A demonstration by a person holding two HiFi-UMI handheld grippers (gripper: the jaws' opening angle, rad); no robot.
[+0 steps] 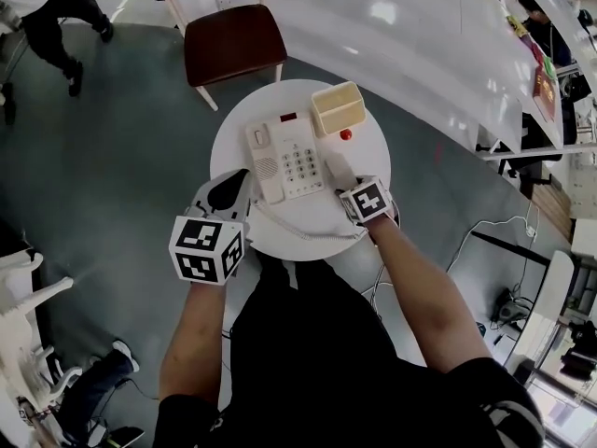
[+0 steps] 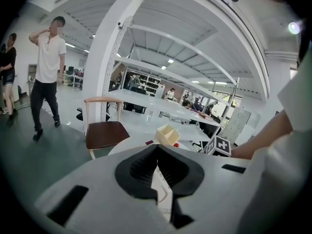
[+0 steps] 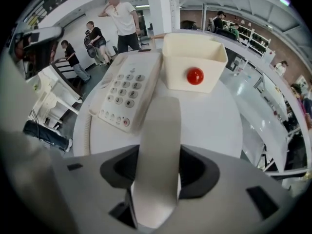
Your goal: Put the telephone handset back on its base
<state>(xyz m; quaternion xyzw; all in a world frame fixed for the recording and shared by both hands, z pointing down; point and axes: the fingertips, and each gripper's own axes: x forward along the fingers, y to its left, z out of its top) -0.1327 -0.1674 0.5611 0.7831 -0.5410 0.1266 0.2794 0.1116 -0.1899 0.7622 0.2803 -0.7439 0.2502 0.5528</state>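
A cream telephone base [image 1: 284, 157] with a keypad lies in the middle of the round white table [image 1: 373, 152]; its cradle side on the left is bare. The handset [image 1: 340, 170] lies just right of the base, in my right gripper [image 1: 347, 183]. In the right gripper view the handset [image 3: 158, 140] fills the gap between the dark pads of the right gripper [image 3: 158, 172], and the base [image 3: 126, 89] sits ahead to the left. A coiled cord [image 1: 308, 231] runs along the near table edge. My left gripper [image 1: 229, 194] hovers at the table's left edge, its jaw tips together, holding nothing.
A cream open box [image 1: 336, 108] stands behind the base with a small red ball [image 1: 346, 134] beside it. A wooden chair [image 1: 233, 40] stands beyond the table. People stand on the floor at the far left. A long white counter [image 1: 420, 54] runs to the right.
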